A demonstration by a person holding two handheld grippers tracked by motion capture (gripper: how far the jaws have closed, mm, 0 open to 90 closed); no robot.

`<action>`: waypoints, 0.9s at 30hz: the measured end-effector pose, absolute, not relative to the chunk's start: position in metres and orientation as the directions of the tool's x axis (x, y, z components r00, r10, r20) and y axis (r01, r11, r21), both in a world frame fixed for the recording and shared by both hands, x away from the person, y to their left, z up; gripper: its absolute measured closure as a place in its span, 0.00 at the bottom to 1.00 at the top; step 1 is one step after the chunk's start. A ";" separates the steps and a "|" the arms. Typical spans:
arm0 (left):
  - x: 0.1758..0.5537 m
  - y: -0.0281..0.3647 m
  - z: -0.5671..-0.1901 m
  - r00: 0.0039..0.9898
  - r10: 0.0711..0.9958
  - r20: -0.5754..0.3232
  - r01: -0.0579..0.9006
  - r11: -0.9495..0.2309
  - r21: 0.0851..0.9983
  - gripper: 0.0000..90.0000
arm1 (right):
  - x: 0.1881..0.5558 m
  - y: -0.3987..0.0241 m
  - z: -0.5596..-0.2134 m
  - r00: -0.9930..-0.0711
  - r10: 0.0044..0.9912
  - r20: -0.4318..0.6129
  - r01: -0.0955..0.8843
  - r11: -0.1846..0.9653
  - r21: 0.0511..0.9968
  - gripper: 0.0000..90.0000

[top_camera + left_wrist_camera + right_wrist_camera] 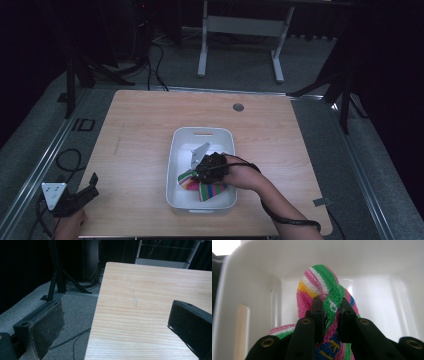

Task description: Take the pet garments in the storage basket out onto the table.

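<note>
A white plastic bin [176, 150] stands on the wooden table, and a striped knitted cloth [210, 190] in pink, green, yellow and blue lies in its near end. My right gripper [204, 172] reaches down into the bin and is shut on a fold of that cloth. In the right gripper view the cloth [322, 287] bunches up between the two black jaws of the gripper [331, 308], with the bin's white walls [374, 297] all around. My left gripper [91, 186] hovers open at the table's near left edge, its pads [47, 327] wide apart with nothing between them.
The wooden table [140, 130] has bare room left of and beyond the bin, and a small round grommet [238, 107] near its far edge. Cables [67, 160] lie on the grey floor at left. A white table frame [202, 45] and black stands rise behind.
</note>
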State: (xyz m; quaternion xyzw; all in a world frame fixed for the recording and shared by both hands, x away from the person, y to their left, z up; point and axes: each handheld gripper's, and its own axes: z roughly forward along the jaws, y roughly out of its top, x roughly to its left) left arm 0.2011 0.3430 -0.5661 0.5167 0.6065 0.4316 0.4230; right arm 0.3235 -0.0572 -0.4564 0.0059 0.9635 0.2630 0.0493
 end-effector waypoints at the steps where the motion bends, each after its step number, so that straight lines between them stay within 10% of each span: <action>1: 0.201 0.343 -0.566 -0.109 0.992 -0.067 0.261 0.093 0.961 0.01 | 0.324 -0.059 -0.453 -0.994 0.047 -0.098 -0.011 0.854 0.521 0.87; 27: 0.201 0.343 -0.566 -0.110 0.992 -0.067 0.264 0.094 0.960 0.01 | 0.345 -0.105 -0.357 -0.958 0.235 -0.164 0.023 0.633 0.774 0.87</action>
